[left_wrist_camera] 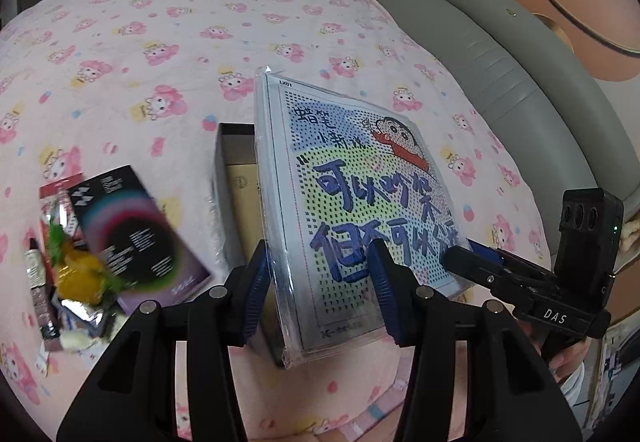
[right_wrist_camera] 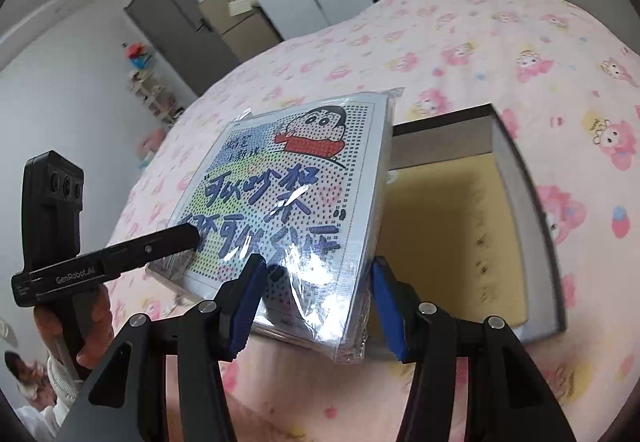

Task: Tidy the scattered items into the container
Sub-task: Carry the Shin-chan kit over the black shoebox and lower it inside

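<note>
A flat cartoon-print pack in clear plastic [left_wrist_camera: 352,202] is held tilted above the open grey box [left_wrist_camera: 236,178] with a tan bottom. My left gripper [left_wrist_camera: 320,294] is shut on the pack's near edge. My right gripper [right_wrist_camera: 316,298] is shut on the same pack [right_wrist_camera: 288,210] from the other side; its fingertips [left_wrist_camera: 460,262] show at the pack's right corner in the left wrist view. The box [right_wrist_camera: 460,218] lies just right of the pack in the right wrist view. A pile of scattered items, with a dark booklet [left_wrist_camera: 132,234] and a yellow toy [left_wrist_camera: 80,274], lies left of the box.
Everything rests on a bed with a pink cartoon-print blanket [left_wrist_camera: 160,62]. A grey padded headboard [left_wrist_camera: 500,62] runs along the right. A door and shelves [right_wrist_camera: 160,90] stand far off in the room.
</note>
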`<state>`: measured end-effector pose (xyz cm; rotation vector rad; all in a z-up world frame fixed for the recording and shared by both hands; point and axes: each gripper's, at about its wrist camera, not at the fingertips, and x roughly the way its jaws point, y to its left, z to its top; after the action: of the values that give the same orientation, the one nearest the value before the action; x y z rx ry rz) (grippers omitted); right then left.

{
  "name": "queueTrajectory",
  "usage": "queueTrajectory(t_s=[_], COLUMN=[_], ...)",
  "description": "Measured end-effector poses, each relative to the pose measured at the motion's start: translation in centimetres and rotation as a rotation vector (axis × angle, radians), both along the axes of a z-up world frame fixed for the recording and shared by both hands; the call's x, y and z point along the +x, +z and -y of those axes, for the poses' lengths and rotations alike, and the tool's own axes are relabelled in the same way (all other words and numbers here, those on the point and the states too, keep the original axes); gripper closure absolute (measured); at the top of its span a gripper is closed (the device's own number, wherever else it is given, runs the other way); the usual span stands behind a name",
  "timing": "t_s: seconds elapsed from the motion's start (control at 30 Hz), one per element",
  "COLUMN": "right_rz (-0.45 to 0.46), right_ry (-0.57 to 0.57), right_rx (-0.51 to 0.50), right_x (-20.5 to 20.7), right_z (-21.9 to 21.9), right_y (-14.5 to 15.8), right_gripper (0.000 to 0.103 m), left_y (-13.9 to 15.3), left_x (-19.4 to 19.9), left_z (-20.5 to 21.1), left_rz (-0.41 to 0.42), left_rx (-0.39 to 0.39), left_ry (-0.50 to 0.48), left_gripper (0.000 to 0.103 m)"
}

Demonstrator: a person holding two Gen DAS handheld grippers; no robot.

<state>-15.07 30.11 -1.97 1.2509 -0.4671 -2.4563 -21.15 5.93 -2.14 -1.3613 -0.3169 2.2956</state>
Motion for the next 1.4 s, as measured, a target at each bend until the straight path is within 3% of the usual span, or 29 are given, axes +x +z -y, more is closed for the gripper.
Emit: queueTrajectory(t_s=[0.2,0.37,0.6,0.83,1.07,1.13,1.27,1.4], right_rz=[0.065,0.111,0.140,0.233,0.221,0.206,0.188,0.231], right_ry=[-0.033,-0.051,-0.077,-0.054,-0.030,-0.031,-0.074,-0.144], right_rx=[0.062,0.039,0.125,0.099,0.138,0.126,0.175,0.235], right_x=[-4.3,-4.8,-5.2,-5.5,-5.0,-4.8,-4.6,-5.3], right_z=[-1.0,-2.0,-2.0,-2.3,-2.3,-2.5,-3.0,-3.8], right_y=[-3.1,-5.9,-7.4,-9.8,-9.9,-9.5,-9.1,-9.9], right_gripper=[0.054,0.054,0.054,0.055,0.058,0.058,0.057,0.057], left_y=[-3.8,-6.0,-8.0,-8.3,-8.9,-8.9,-8.6,-8.8], left_x=[-2.5,-3.1,-3.4,-2.8,-2.5,-2.4,-2.5,-2.5], left_z=[-2.1,-3.4,-5.0,-6.3,-8.2,-8.6,-8.7,-8.8], left_rz=[0.083,0.143,0.204,0.187,0.206,0.189,0.175,0.170], left_rx=[-0.019,-0.054,-0.105,-0.232,-0.332,-0.377,-0.393,-0.393], left_ry=[-0.001,-0.024,-0.023,0.018,-0.008,-0.001,0.011,0.009], left_gripper=[0.052,0.051,0.047,0.048,0.051,0.058,0.060,0.060])
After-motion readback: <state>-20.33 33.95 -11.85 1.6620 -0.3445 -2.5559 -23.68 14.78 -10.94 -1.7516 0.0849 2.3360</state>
